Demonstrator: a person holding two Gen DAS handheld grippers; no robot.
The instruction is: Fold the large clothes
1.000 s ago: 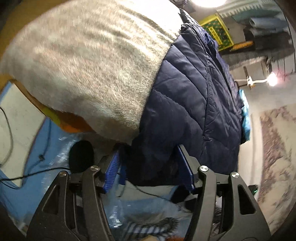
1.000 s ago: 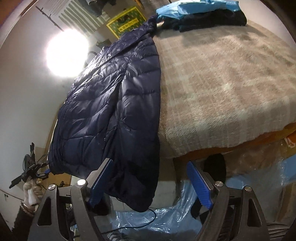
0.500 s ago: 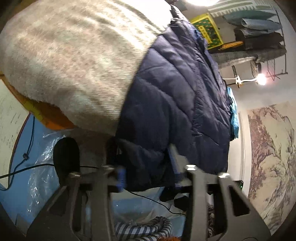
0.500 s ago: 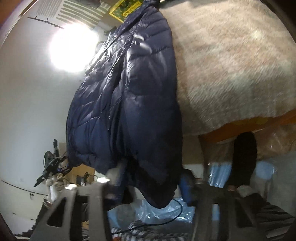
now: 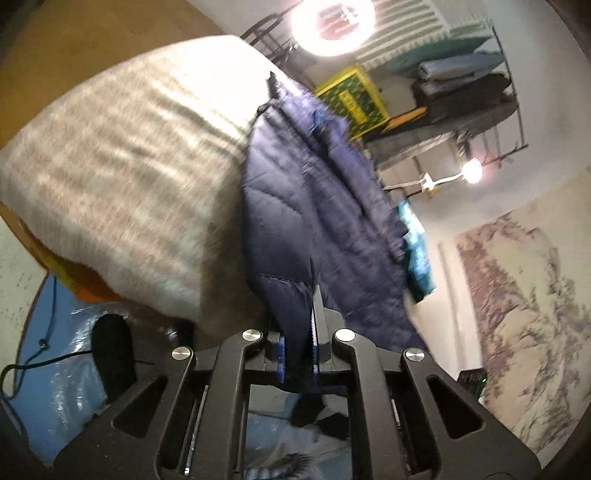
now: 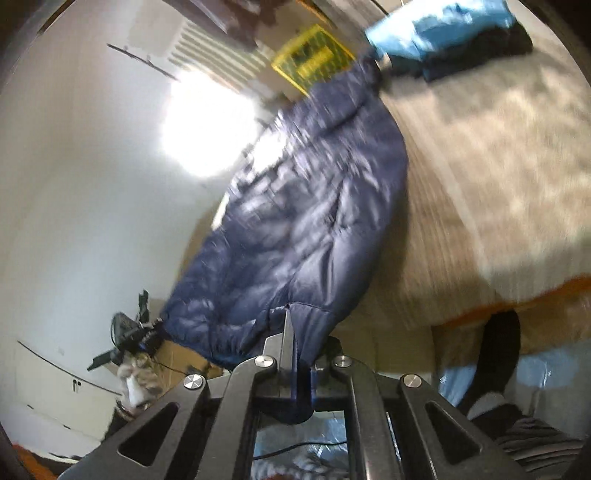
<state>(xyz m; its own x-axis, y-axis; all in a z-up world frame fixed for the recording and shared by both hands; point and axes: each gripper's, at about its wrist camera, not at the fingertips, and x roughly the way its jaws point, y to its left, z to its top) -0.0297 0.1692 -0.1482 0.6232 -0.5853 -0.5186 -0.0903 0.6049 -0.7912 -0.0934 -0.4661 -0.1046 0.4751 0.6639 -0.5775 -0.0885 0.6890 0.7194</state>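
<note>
L tool [image 5: 297,332] + R tool [image 6: 300,354] clamped on puffy quilted navy jacket [image 6: 306,221] hem | fuzzy beige blanket [image 5: 122,192]

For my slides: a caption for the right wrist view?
Right gripper clamps navy puffer jacket hem hanging off the beige blanket.

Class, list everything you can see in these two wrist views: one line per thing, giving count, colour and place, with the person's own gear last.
jacket: one, navy, quilted, hanging over the bed's edge.
blanket: one, beige, covering the bed.
folded clothes: one pile, light blue and dark, at the bed's far end.
yellow panel: one, yellow and green, by the far wall.
lamp: one, bright white, overhead.
left gripper: one, black, jaws closed on the jacket's hem.
right gripper: one, black, jaws closed on the hem.
</note>
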